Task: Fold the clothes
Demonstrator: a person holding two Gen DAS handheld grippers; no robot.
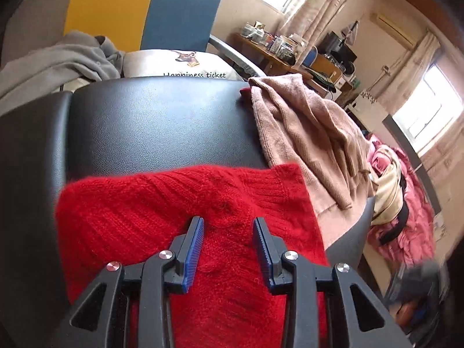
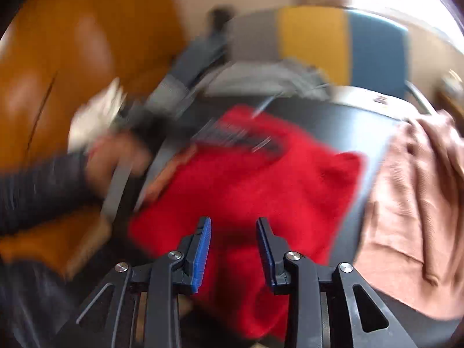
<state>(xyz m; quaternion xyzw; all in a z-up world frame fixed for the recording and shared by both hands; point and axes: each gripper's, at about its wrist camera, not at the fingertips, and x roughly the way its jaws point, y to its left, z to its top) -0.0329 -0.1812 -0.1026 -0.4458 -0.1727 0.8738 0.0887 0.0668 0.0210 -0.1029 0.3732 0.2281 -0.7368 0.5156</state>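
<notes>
Two hand-held grippers hover over a fuzzy red knitted sweater (image 1: 185, 211) spread on a black leather-look seat (image 1: 156, 124).

At far left a crumpled grey fleece garment (image 1: 58, 61) lies beyond the seat. The left gripper (image 1: 228, 229) stands spread, pinching nothing, its blue-padded fingers (image 1: 195, 249) low over the red knit. In the blurred right-wrist view, the right gripper (image 2: 233, 232) is likewise parted and empty above the same sweater, which looks doubled into a rough, compact block with uneven edges. To the right a loose tan knitted sweater (image 1: 307, 133) drapes over the seat's edge, unfolded, and a pink heap of clothing (image 1: 406, 203) sits beyond. By my reading, the red piece is partly or nearly folded; the tan one remains.
</notes>
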